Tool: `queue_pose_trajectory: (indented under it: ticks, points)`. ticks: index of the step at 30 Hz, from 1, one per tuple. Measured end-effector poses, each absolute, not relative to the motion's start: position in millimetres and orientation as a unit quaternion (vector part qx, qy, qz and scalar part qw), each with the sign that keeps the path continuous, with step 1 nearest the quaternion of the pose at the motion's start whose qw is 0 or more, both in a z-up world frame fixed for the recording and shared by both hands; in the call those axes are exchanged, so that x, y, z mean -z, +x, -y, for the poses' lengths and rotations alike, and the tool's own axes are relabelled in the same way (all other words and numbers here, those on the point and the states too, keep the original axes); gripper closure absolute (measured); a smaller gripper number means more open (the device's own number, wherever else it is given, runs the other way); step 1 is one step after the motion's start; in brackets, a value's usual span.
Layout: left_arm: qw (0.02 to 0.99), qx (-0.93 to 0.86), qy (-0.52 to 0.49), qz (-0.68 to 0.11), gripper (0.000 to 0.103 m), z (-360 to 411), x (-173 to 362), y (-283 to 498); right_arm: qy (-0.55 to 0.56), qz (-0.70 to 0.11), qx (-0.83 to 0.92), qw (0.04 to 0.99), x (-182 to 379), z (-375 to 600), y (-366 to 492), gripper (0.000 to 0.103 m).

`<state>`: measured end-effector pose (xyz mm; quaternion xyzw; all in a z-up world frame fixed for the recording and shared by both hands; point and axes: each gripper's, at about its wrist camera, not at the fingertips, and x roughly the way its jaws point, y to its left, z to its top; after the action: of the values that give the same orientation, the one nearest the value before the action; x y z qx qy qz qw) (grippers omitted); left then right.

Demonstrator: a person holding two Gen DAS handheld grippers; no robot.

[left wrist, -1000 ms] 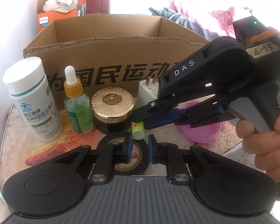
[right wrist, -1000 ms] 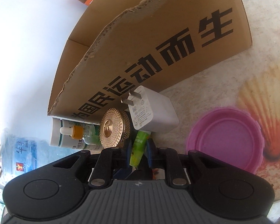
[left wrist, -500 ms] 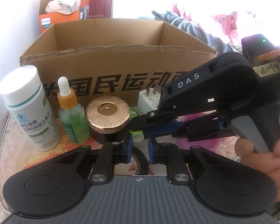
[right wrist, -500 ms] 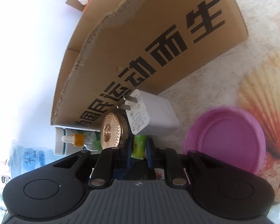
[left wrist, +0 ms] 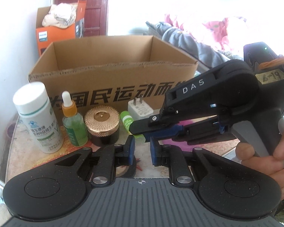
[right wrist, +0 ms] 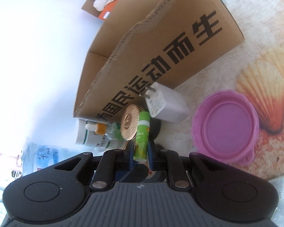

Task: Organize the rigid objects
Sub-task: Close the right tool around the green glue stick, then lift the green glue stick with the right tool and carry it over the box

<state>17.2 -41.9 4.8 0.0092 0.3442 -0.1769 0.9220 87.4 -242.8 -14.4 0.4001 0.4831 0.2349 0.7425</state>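
Green tube [right wrist: 141, 136] clamped in right hand-held gripper [right wrist: 140, 151] (box rim [right wrist: 123, 37] near).

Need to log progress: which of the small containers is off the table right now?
The green tube, clamped in the right claw; the white bottle, dropper bottle and gold-lidded jar stand on it.
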Motion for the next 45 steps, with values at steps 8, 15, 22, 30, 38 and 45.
queue_pose_trajectory:
  ticks: [8, 15, 22, 30, 38, 45]
  points:
    - [0.934, 0.181, 0.017, -0.308, 0.086, 40, -27, 2, 0.387, -0.446, -0.257, 0.765, -11, 238, 73, 0.087]
    - [0.936, 0.177, 0.018, -0.305, 0.086, 43, -23, 3, 0.378, -0.44, -0.256, 0.773, -11, 236, 76, 0.091]
    - [0.929, 0.168, 0.021, -0.33, 0.085, 38, -5, 4, 0.374, -0.438, -0.236, 0.782, 1, 243, 81, 0.092]
    - [0.912, 0.191, -0.013, -0.362, 0.085, 23, -3, -1, 0.333, -0.426, -0.22, 0.812, -5, 265, 69, 0.09]
    - [0.882, 0.25, -0.019, -0.399, 0.085, 56, 12, 8, 0.294, -0.465, -0.219, 0.806, 9, 262, 58, 0.089]
    - [0.87, 0.261, -0.006, -0.419, 0.082, 75, 22, 8, 0.288, -0.47, -0.181, 0.815, 26, 278, 59, 0.089]
